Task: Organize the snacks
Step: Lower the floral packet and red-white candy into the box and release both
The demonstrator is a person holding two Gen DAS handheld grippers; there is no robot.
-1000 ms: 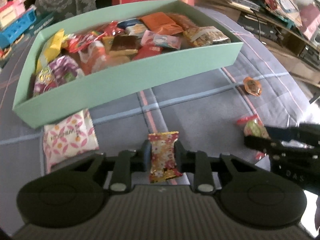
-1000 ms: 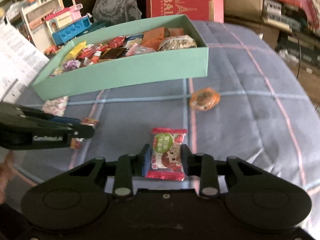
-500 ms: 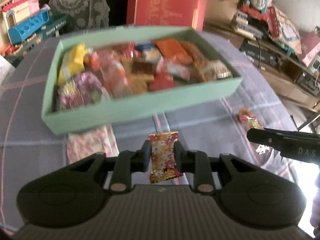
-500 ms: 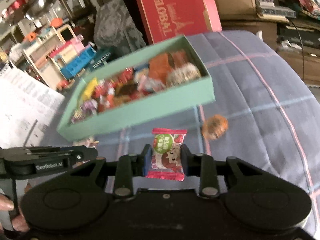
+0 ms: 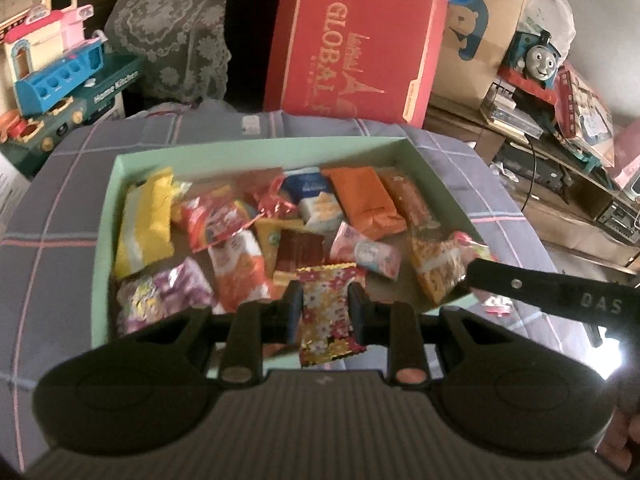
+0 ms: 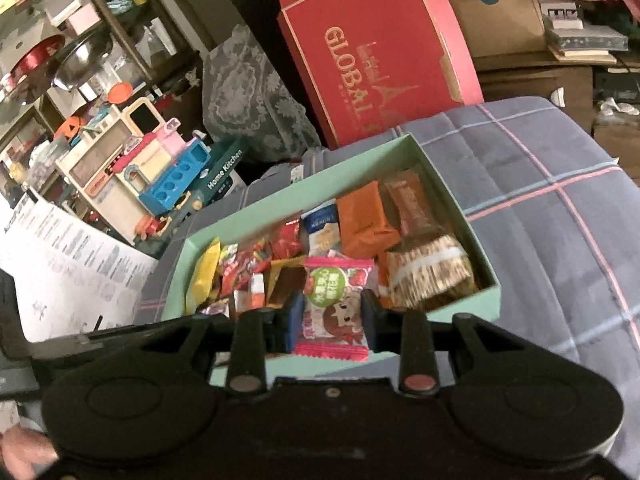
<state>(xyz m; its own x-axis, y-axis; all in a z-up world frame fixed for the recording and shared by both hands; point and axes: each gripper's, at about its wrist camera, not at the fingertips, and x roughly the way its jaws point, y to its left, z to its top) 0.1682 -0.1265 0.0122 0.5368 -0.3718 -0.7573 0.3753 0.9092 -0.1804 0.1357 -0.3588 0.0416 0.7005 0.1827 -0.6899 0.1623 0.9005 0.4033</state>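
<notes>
A mint-green box [image 5: 105, 216] [image 6: 452, 212] filled with several wrapped snacks lies on the grey-blue checked cloth. My left gripper [image 5: 325, 303] is shut on a red-and-gold flowered candy wrapper [image 5: 329, 316], held over the box's near edge. My right gripper [image 6: 330, 313] is shut on a pink packet with a green label [image 6: 334, 309], hanging above the box's near side. In the left wrist view the right gripper's black finger [image 5: 552, 297] reaches in from the right over the box's near right corner. In the right wrist view part of the left gripper [image 6: 104, 336] shows at the left.
A red GLOBAL box [image 5: 356, 44] [image 6: 380, 48] leans behind the green box, next to a grey lace cloth [image 5: 168, 28]. A toy kitchen set [image 6: 152, 168] and printed paper [image 6: 68, 264] lie left. A toy train [image 5: 538, 58] and cluttered shelves stand right.
Both grippers have risen and moved forward with their candies, from over the cloth in front of the box to above its near edge. The loose snacks on the cloth have dropped out of view.
</notes>
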